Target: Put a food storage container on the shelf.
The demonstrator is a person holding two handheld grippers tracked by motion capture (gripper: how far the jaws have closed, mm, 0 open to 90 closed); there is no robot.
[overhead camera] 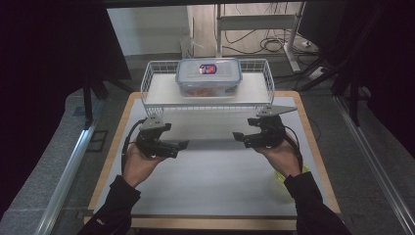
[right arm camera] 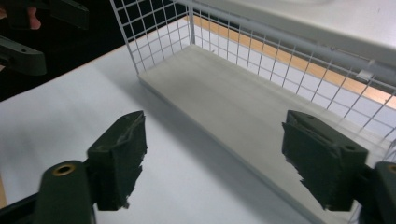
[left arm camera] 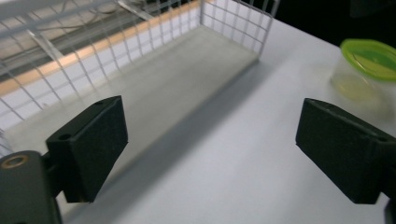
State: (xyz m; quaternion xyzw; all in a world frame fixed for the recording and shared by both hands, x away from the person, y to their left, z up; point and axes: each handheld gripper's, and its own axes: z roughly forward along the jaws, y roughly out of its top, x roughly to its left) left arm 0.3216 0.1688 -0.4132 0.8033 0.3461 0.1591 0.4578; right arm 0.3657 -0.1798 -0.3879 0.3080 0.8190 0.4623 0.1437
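— Grey tabletop (overhead camera: 215,171), wooden edge, dark drapes to either side: what are we listing on it?

— We are listing one white wire rack (overhead camera: 155,70) at the far end, with a clear lidded box (overhead camera: 209,77) sitting on its upper shelf, red contents showing through the wall. We are also noting a green-lidded tub (left arm camera: 366,58) on the table near the right forearm.

— And the tools?

— We are holding the left gripper (overhead camera: 182,145) and the right gripper (overhead camera: 238,136) low over the table in front of the rack, tips turned toward each other, well apart. Both are standing wide open with nothing between the jaws; each gripper view is showing bare table and the rack's lower shelf (right arm camera: 243,105) past the black pads.

— So the box is out of hand?

— Yes, we are touching nothing. It is resting square on the shelf, lid on, centred.

— How are we doing the next bit well?

— Judging by the layout, we are best keeping both sets of jaws spread while we are lifting clear of the wire front rail, so no pad is snagging the mesh. If we are reaching for the tub next, we are approaching it from the side, jaws level with its wall, below the lid's rim.
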